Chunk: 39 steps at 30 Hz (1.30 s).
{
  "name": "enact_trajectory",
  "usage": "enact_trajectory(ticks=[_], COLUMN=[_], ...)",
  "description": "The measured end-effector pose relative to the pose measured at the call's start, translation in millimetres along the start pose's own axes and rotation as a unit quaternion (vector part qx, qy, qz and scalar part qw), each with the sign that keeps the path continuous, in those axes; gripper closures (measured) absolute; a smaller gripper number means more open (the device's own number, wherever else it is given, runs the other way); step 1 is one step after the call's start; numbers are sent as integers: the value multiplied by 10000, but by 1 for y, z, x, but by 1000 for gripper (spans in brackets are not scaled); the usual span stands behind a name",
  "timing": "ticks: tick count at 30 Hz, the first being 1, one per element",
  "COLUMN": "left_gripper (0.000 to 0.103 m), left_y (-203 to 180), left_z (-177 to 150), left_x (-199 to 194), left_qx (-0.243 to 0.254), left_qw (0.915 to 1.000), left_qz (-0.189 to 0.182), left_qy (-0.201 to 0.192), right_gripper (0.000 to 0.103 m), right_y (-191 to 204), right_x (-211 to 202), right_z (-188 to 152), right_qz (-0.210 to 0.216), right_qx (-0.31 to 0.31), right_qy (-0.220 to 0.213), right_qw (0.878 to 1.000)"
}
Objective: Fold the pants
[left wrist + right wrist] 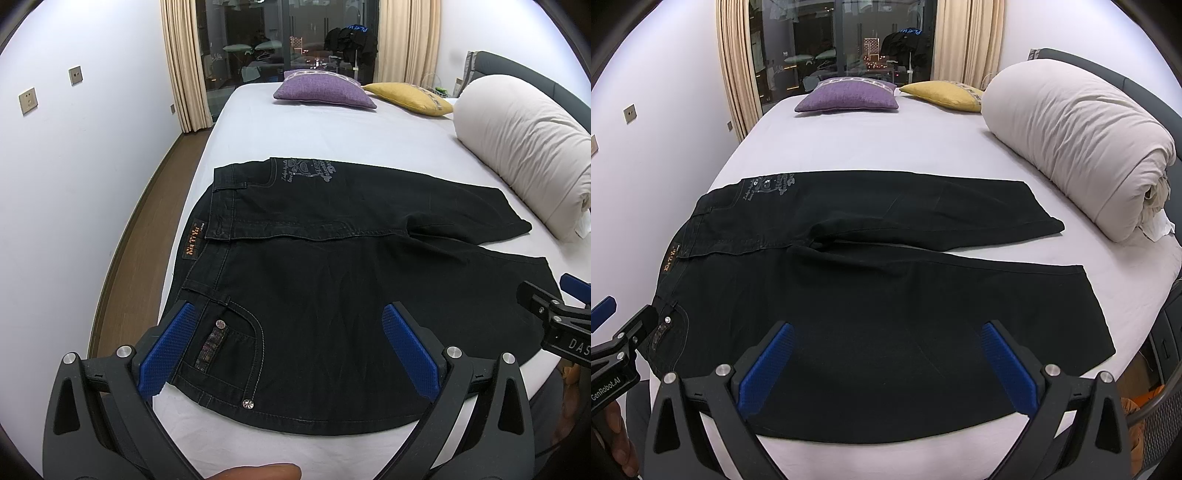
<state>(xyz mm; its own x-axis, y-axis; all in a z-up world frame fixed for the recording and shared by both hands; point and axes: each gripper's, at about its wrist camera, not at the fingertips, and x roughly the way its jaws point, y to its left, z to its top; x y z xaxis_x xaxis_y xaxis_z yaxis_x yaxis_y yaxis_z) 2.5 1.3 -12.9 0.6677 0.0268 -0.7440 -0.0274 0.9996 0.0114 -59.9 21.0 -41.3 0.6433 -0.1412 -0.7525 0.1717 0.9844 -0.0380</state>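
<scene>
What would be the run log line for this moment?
pants: flat on bed, unfolded | left gripper: open, empty | right gripper: open, empty

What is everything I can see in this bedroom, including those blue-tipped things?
pants: one, black, spread flat on the near part of the bed, waist to the left, legs to the right
bed: one, white sheet, fills the middle
cushions: two, purple and yellow, at the far end of the bed
rolled duvet: one, cream, along the bed's right edge
curtains: beige, either side of the dark window
wall sockets: two, on the left wall
left gripper: black with blue pads, jaws open above the waist pocket
right gripper: same, jaws open above the near leg
</scene>
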Motion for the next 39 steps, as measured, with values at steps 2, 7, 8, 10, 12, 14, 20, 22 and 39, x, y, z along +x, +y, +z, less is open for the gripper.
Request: enact_trajectory(ticks=[2, 7, 8, 10, 12, 14, 20, 22, 39], left_gripper=[0, 0, 0, 0, 0, 0, 0, 0, 0], left_y=[-1, -1, -1, -2, -2, -2, -2, -2, -2], left_z=[2, 2, 2, 2, 3, 3, 3, 2, -2], left_x=[-3, -3, -4, -3, -4, -4, -4, -3, 17], left_qx=[1, 0, -1, 2, 0, 1, 3, 2, 3], left_qw=[10000, 10000, 10000, 10000, 10000, 10000, 10000, 10000, 9998], left_qz=[18, 17, 17, 17, 17, 17, 19, 16, -3], left_qy=[0, 7, 2, -1, 4, 6, 6, 10, 178], right_gripper=[0, 0, 0, 0, 0, 0, 0, 0, 0], right_y=[0, 1, 0, 1, 1, 0, 0, 0, 1], right_x=[-1, -3, -3, -3, -4, -3, -2, -2, 11], right_z=[1, -2, -1, -1, -1, 2, 3, 3, 4], right_qz=[-1, 3, 7, 9, 9, 18, 23, 21, 41], right_qx=[-9, -21, -24, -30, -31, -34, -40, -38, -27], right_qy=[9, 16, 23, 26, 34, 39, 47, 49, 201], right_qw=[10000, 10000, 10000, 10000, 10000, 10000, 10000, 10000, 9998])
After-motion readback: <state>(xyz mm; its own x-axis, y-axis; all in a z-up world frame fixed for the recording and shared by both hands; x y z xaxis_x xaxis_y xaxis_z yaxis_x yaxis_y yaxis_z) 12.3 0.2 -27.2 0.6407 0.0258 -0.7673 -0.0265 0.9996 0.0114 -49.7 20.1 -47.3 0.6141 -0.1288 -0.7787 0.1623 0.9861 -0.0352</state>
